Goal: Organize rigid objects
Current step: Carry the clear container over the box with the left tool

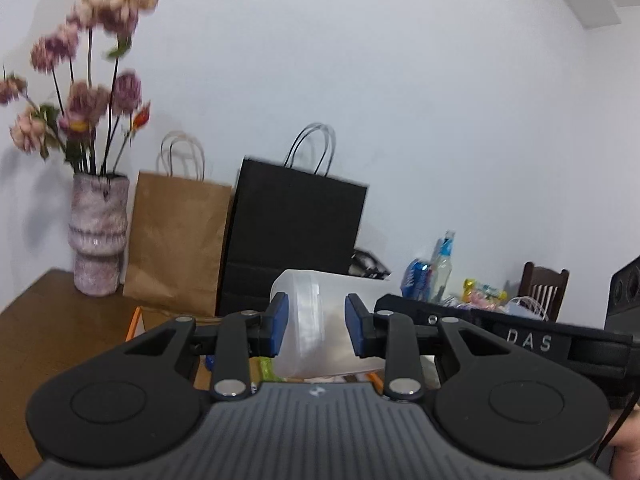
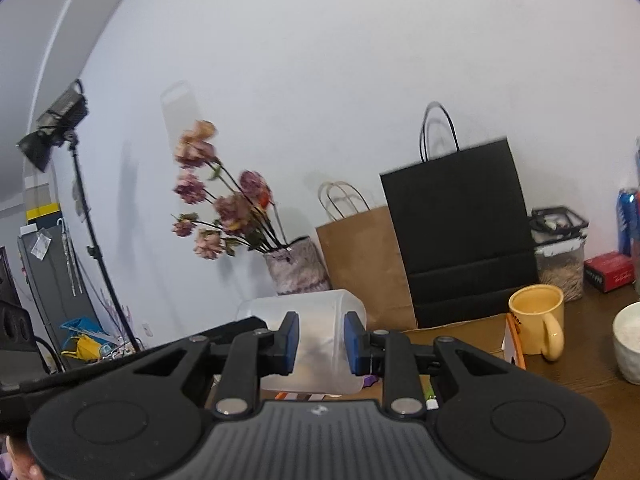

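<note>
A translucent plastic container [image 1: 320,344] lies on its side in the air above the wooden table [image 1: 48,328], held from both ends. My left gripper [image 1: 316,320] is shut on it, its blue pads [image 1: 280,320] pressing on the ribbed wall near one end. In the right wrist view the same container [image 2: 312,304] sits between the blue pads [image 2: 352,340] of my right gripper [image 2: 322,340], which is also shut on it. Each view shows the other gripper's black body at its edge. The container's contents cannot be made out.
Along the wall stand a vase of dried flowers [image 1: 98,236], a brown paper bag [image 1: 176,240] and a black paper bag [image 1: 292,232]. A yellow mug [image 2: 536,316], a white bowl [image 2: 630,340], an open cardboard box [image 2: 460,328] and a clear bin [image 2: 560,248] are at the right.
</note>
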### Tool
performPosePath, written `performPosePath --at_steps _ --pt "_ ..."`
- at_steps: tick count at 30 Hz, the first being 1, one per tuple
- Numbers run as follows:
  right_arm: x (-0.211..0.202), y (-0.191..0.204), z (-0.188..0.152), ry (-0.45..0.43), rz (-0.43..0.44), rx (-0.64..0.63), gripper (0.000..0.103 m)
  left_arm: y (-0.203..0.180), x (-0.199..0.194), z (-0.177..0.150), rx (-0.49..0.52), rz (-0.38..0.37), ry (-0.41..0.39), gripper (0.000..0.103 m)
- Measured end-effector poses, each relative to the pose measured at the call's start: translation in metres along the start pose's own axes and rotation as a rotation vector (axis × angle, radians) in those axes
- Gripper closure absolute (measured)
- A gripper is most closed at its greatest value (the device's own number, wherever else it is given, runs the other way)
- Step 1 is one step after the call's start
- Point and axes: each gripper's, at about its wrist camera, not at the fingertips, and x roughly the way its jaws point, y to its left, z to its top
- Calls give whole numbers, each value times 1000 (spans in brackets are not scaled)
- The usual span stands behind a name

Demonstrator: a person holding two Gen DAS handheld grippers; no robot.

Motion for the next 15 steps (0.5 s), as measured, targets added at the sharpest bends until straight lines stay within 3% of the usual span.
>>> performPosePath --at_steps 6,15 --pt "74 -37 -9 145 4 63 79 43 55 -17 -76 27 112 72" --pt "159 -64 -47 380 -25 136 79 95 106 -52 -201 98 317 72"
